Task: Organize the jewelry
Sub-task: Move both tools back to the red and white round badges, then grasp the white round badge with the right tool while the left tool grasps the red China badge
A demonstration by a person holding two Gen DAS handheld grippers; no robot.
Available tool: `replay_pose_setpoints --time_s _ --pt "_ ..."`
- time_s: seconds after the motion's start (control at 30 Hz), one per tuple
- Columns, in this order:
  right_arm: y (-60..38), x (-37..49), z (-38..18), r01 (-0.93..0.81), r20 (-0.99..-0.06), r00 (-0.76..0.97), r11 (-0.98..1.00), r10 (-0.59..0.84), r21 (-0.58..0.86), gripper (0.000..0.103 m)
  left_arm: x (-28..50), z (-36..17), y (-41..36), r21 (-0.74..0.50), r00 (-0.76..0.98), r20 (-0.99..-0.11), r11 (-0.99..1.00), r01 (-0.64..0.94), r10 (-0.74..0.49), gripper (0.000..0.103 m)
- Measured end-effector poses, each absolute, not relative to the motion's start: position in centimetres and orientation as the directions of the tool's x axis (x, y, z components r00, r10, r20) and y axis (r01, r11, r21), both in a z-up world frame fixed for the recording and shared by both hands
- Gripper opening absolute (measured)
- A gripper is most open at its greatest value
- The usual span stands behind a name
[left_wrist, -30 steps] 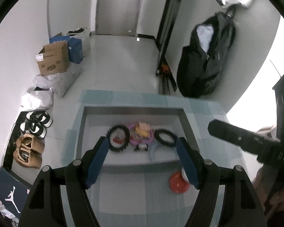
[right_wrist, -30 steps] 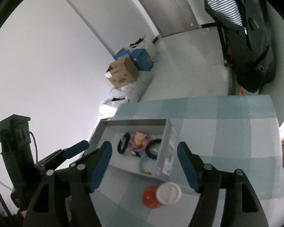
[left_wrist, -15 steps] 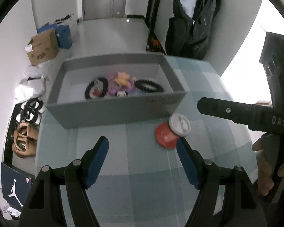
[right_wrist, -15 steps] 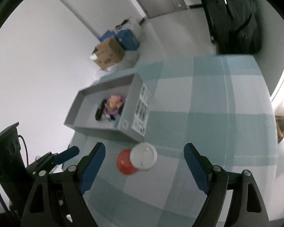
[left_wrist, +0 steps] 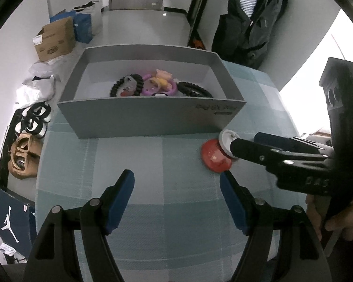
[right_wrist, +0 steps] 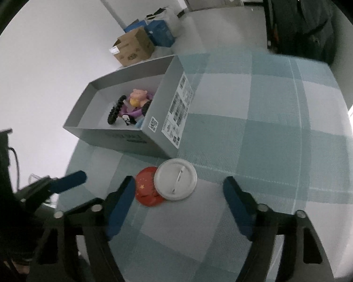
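1. Jewelry (left_wrist: 160,85) lies heaped in the grey box (left_wrist: 150,119) at 12 o'clock from the left gripper (left_wrist: 176,185), well apart from it.
2. Left gripper: jaws spread, nothing between them, over the checked cloth (left_wrist: 153,164).
3. Right gripper (right_wrist: 178,196): jaws have just been closing but stand apart, pads clear of the white badge (right_wrist: 175,179) lying between them.
4. Red badge (right_wrist: 146,189) sits partly under the white one, at its 8 o'clock.
5. Grey box stands at 11 o'clock from the right gripper.
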State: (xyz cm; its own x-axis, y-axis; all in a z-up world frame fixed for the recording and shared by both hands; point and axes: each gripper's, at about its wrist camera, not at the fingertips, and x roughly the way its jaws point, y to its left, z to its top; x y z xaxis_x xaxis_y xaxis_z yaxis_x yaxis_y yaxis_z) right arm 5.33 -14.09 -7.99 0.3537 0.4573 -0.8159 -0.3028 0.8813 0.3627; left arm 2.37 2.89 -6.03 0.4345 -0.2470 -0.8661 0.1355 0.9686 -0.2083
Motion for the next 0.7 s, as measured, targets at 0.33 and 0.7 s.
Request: replay_pose_setpoints --time_s 0.33,0.7 --pt "-11.0 4.7 -8.0 -0.406 -0.846 0.397 0.895 0.357 0.188 0.049 2.9 -6.7 5.3 -0.273 0.428 -0.864 0.961 0.044 -0.265 0.08" --pt "-10.6 4.0 -8.0 -0.438 -0.846 0.412 0.888 0.338 0.141 0.041 3.1 -6.6 5.0 -0.255 0.435 -0.864 0.965 0.055 -0.253 0.08"
